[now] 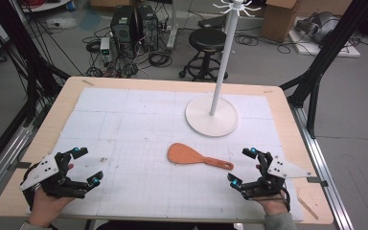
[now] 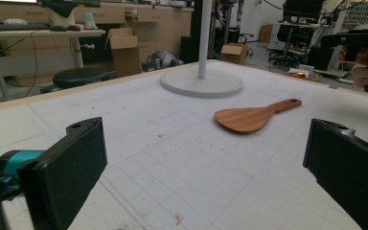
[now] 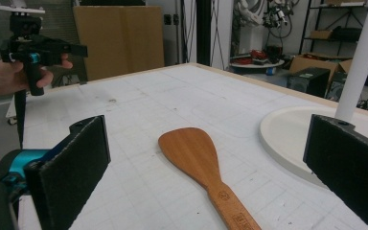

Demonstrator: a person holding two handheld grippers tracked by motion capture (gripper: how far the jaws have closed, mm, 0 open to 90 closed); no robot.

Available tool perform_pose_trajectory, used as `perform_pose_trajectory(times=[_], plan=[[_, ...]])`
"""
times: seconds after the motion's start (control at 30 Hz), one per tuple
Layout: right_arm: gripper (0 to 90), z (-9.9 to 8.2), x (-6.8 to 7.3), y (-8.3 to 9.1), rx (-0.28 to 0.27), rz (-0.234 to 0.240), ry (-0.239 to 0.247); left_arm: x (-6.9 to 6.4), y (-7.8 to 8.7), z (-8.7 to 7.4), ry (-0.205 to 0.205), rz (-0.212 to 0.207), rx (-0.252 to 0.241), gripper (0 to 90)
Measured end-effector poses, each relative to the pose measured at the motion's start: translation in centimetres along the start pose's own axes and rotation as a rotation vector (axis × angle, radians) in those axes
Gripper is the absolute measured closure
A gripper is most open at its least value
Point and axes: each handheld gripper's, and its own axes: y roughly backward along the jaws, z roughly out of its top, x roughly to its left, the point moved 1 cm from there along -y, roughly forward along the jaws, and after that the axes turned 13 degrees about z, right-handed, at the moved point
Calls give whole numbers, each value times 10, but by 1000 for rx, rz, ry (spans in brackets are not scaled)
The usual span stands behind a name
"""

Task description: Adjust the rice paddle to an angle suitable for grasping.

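The spatula (image 1: 199, 156) lies flat near the middle of the table (image 1: 43, 139), on a white gridded mat (image 1: 134, 124). From the right claw (image 1: 242, 167) it sits at about ten o'clock, near but apart; its handle end points toward that claw. From the left claw (image 1: 88, 166) it lies at about three o'clock, well apart. Both claws stand wide, with nothing between the jaws, and each is held in a hand at the table's near edge.

The spatula is smooth reddish-brown wood, with a broad rounded blade that tapers into a slim handle. A hole pierces the handle's end, and in the right gripper view (image 3: 206, 167) a small stamped mark shows on the handle. The mat is matte, faintly scuffed and speckled. At about one o'clock from the spatula, a white stand (image 1: 212, 117) has a flat round base and a slender upright pole. The claw pads (image 3: 74, 172) are black, flat and finely grained.
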Motion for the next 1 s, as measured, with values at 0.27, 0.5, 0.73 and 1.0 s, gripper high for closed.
perform_pose_trajectory(times=[0.27,0.5,0.73,1.0], plan=[[6,3,-6,-5,-15,-70,-44,0,6,-2,4,14,12,18],[122,3,-12,-14,16,-100,-69,-1,8,-3,2,20,24,18],[494,3,-13,-16,45,-39,-70,-1,6,-4,1,16,34,18],[888,1,-12,-26,122,-39,-45,-5,0,-6,-12,-8,59,17]])
